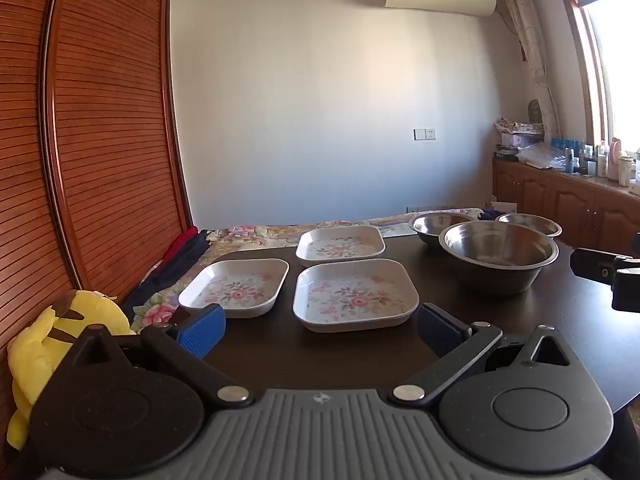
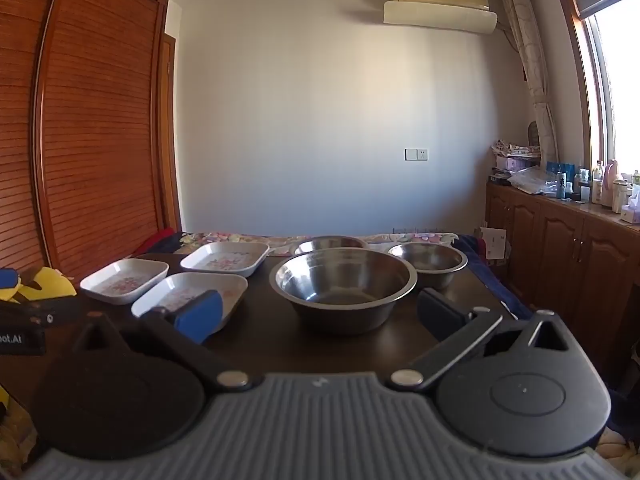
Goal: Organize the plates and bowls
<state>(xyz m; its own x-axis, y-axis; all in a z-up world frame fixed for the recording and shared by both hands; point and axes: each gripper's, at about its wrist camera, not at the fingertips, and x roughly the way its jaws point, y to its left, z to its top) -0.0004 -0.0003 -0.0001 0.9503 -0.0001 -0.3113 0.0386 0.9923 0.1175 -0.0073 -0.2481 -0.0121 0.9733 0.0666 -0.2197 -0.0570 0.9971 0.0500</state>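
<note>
Desk [image 1: 360, 360]: dark wood, carries all the task ware. Nothing stacked yet; task judged at its start.

Large steel bowl [image 2: 343, 280]: right half of the desk, at 12 o'clock from the right claw [image 2: 320, 316], nearest to it. Empty as far as the inside shows. Two smaller steel bowls sit behind it: one at 11 o'clock [image 2: 330, 243], mostly hidden, contents not visible; one at 1 o'clock [image 2: 428, 260], empty.

Three square floral plates, left half of the desk, apart from each other, all empty: near plate [image 1: 355, 296] at 12 o'clock from the left claw [image 1: 320, 326], left plate [image 1: 235, 286] at 11 o'clock, far plate [image 1: 340, 243] beyond.

Left claw: released, jaws spread wide, nothing between them. Right claw: likewise released and empty.

Risks (judgement):
- Steel rims are smooth and rounded; a pinch on one wall could slip or tip the bowl.
- Plates are shallow with sloped walls; a grip on one rim may tilt the plate and knock its neighbour.
- Left plate lies near the desk edge; a push could send it off toward the bed [image 1: 248, 236].
</note>
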